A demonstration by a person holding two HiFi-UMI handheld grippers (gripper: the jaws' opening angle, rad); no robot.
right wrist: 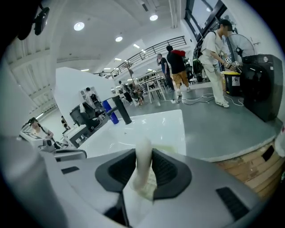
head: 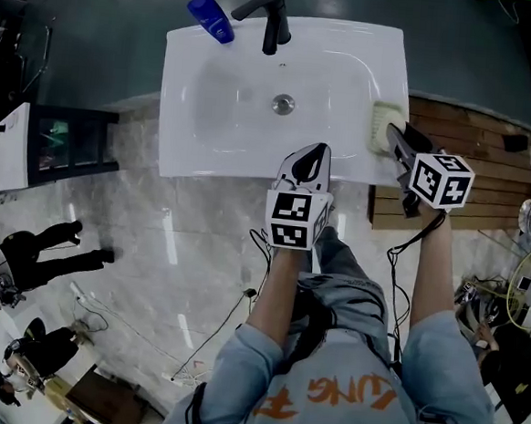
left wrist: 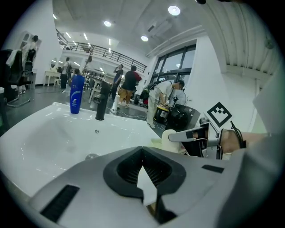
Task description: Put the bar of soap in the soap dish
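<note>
A cream bar of soap stands on edge between the pads of my right gripper, which is shut on it. In the head view that gripper hangs over the pale green soap dish on the sink's right rim. The dish shows just beyond the soap. From the left gripper view the soap sticks out of the right gripper's jaws above the dish. My left gripper hovers at the sink's front edge, its jaws closed tip to tip and empty.
The white sink has a black faucet and a blue bottle at its back. A wooden slatted stand sits right of the sink. People stand in the hall beyond.
</note>
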